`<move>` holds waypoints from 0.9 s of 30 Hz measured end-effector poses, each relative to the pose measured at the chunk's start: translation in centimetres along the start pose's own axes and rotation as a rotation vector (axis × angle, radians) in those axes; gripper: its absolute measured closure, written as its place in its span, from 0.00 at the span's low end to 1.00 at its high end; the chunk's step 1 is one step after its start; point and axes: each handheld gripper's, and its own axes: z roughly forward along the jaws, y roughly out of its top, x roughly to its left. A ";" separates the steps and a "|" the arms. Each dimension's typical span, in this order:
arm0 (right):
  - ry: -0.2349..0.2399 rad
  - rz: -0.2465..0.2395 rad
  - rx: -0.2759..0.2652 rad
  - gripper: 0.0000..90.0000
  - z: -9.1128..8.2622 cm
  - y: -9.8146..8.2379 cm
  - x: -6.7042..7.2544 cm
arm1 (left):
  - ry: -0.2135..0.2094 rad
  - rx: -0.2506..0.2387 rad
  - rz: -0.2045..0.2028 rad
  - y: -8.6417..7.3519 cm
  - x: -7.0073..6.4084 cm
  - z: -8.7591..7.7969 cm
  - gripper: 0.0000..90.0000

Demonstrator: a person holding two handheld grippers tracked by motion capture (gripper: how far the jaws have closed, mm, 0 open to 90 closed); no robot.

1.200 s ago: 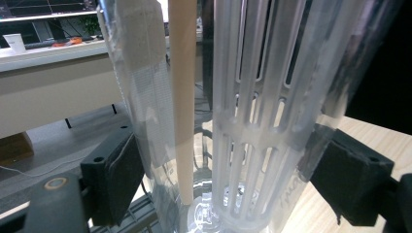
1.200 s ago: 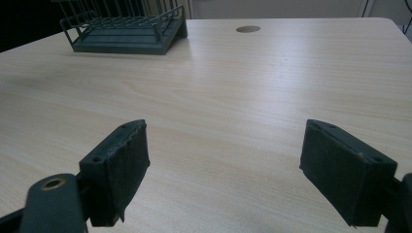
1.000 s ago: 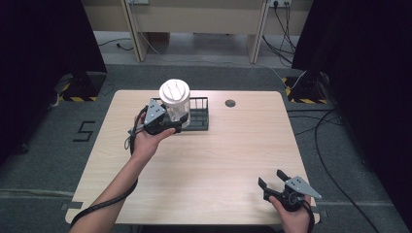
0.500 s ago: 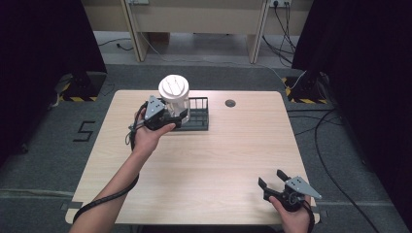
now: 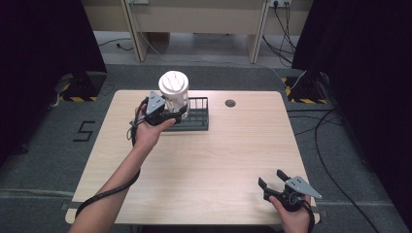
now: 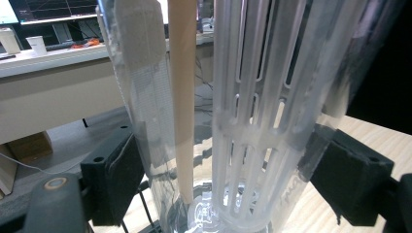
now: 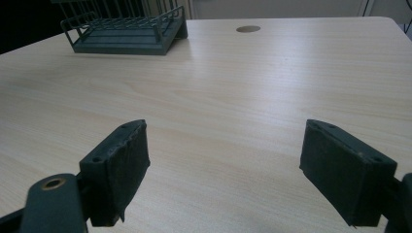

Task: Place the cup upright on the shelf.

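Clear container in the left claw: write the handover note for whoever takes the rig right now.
Left claw: shut on the clear container with a white lid, held upright at the left end of the dark wire rack.
Right claw: open, holding nothing, low over the table at its near right corner.
Done: container gripped.
Left: whether its base already rests in the rack is unclear; check, then set it down and release.

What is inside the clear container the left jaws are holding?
Inside the clear container stands a slotted white insert, seen through the wall. The white lid covers the top, hiding anything else within.
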 end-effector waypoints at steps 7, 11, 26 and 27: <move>0.001 -0.004 0.000 0.20 0.0 0.0 0.0 | 0.014 0.004 -0.008 0.0 0.4 0.6 0.20; 0.001 -0.003 0.000 0.20 0.0 0.0 -0.1 | 0.024 0.007 -0.008 0.0 0.6 0.9 0.20; 0.005 0.004 0.004 0.21 0.0 0.0 -0.1 | 0.059 0.020 -0.006 0.0 1.2 2.6 0.20; 0.005 0.004 0.004 0.21 0.0 0.0 -0.1 | 0.061 0.024 -0.006 -0.1 1.2 2.7 0.20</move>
